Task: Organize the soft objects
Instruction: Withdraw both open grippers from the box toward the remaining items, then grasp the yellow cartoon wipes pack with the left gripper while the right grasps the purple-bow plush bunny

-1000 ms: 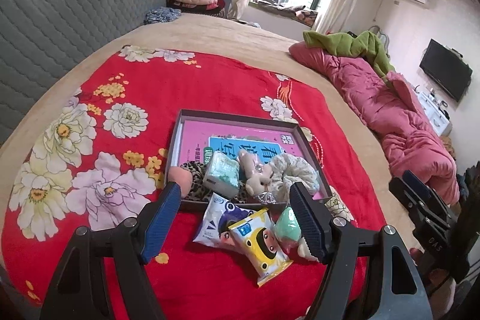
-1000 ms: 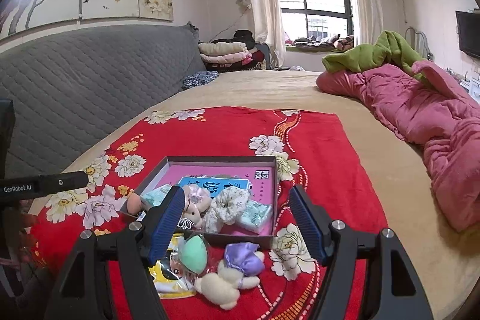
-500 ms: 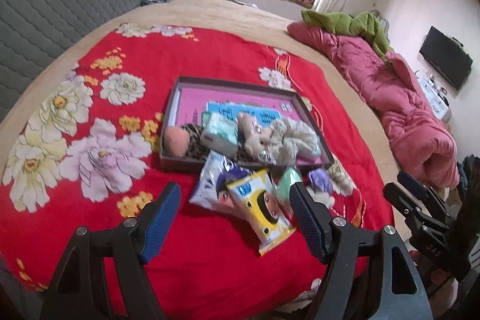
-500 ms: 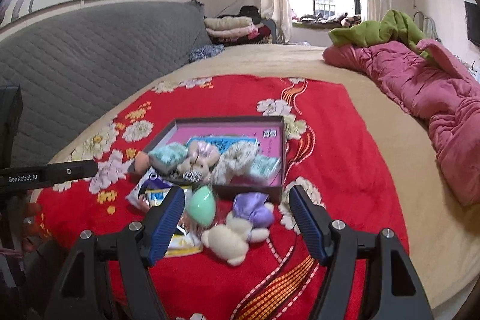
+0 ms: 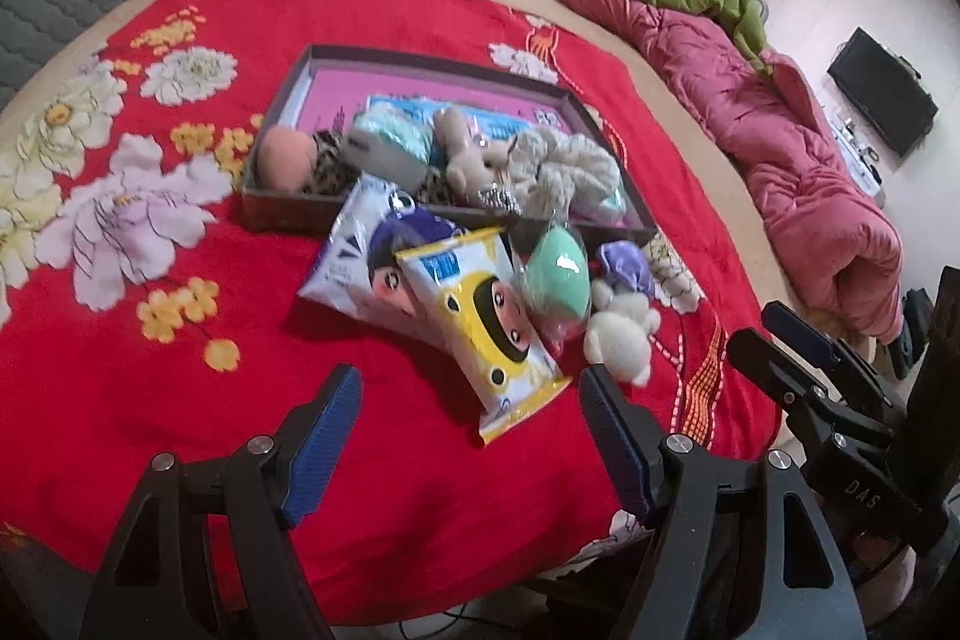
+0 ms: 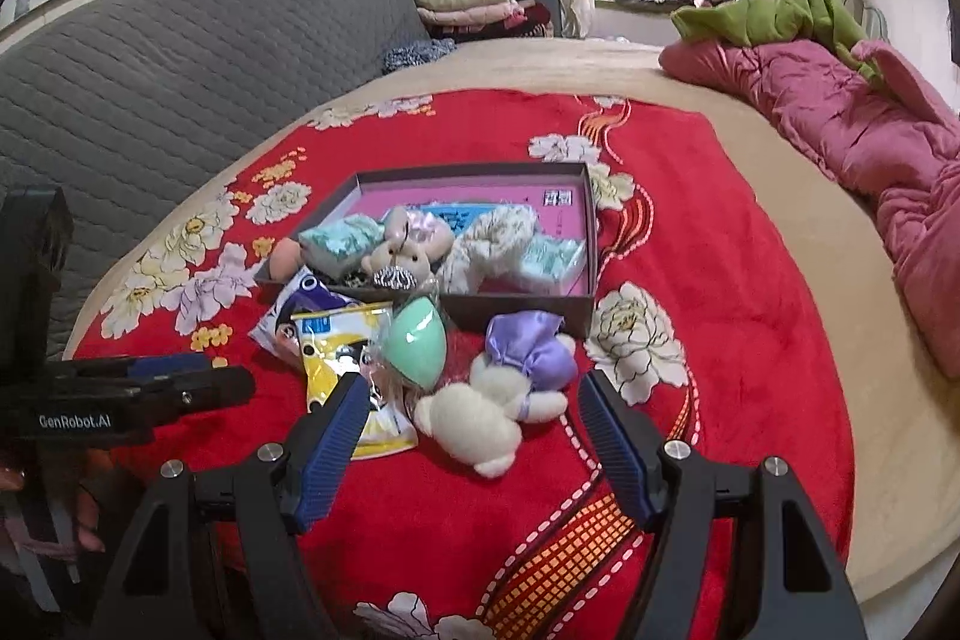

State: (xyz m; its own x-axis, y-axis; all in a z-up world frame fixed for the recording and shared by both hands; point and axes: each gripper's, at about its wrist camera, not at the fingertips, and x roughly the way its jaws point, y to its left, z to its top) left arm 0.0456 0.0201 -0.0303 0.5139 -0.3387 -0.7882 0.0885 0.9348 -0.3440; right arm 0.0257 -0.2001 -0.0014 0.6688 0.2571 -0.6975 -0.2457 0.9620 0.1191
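A dark shallow box (image 5: 432,58) (image 6: 591,244) with a pink floor lies on the red flowered blanket and holds several soft items: a peach sponge (image 5: 287,157), tissue packs, a small plush, a cream scrunchie (image 6: 489,244). In front of it lie a white wipes pack (image 5: 354,250), a yellow wipes pack (image 5: 486,322) (image 6: 336,340), a mint sponge (image 5: 555,274) (image 6: 414,346) and a cream plush with a purple bow (image 5: 621,328) (image 6: 486,412). My left gripper (image 5: 468,412) is open and empty, near the yellow pack. My right gripper (image 6: 474,418) is open around the cream plush without gripping it.
A pink quilt (image 6: 858,130) with a green cloth (image 6: 774,16) lies along the bed's right side. A grey padded headboard (image 6: 150,64) is at left, folded clothes (image 6: 474,4) at the far end. The bed's front edge is just below both grippers.
Both grippers have pulled back and tilted down, so the box and loose items sit farther up the views. The items have not moved. Both grippers stay open.
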